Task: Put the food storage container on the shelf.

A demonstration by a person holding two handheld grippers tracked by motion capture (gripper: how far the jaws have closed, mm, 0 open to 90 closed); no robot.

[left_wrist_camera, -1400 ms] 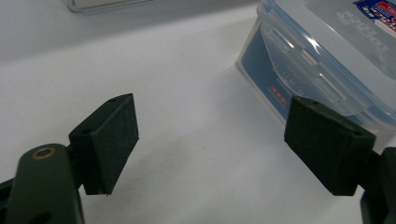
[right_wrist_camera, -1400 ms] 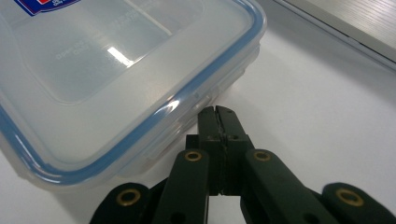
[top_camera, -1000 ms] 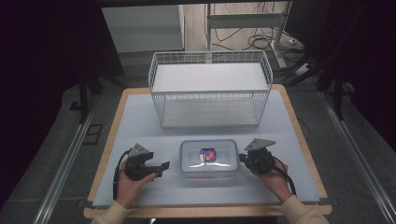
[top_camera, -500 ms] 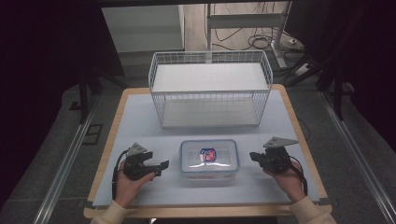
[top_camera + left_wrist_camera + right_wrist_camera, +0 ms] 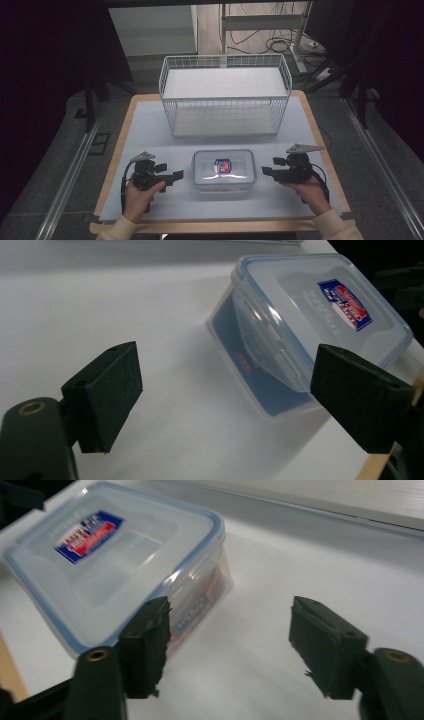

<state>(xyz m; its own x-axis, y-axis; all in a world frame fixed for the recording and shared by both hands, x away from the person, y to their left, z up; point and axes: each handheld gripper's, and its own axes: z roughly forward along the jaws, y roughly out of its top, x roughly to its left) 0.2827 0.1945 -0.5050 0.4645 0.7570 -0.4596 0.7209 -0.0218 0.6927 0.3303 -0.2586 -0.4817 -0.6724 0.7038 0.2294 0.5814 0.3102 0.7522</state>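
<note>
High view, box: the clear rectangular plastic food box with blue-edged clip lid and red-and-blue label (image 5: 223, 169) lies flat on the pale worktop (image 5: 150, 135), in front of the white wire basket (image 5: 225, 95), between the two hands
High view, change: the right tongs (image 5: 266, 171), a second ago against the box's right end, now stand just clear of it; the left tongs (image 5: 177, 175) hold their place near its left end
Left gripper view: jaws apart with nothing between them, having just been opening a little; the box (image 5: 305, 325) lies ahead
Right gripper view: jaws have just been opening wide, nothing between the pads; the box (image 5: 115, 560) sits ahead beside the left pad
Meaning: likely released, so the box seems set down here
</note>
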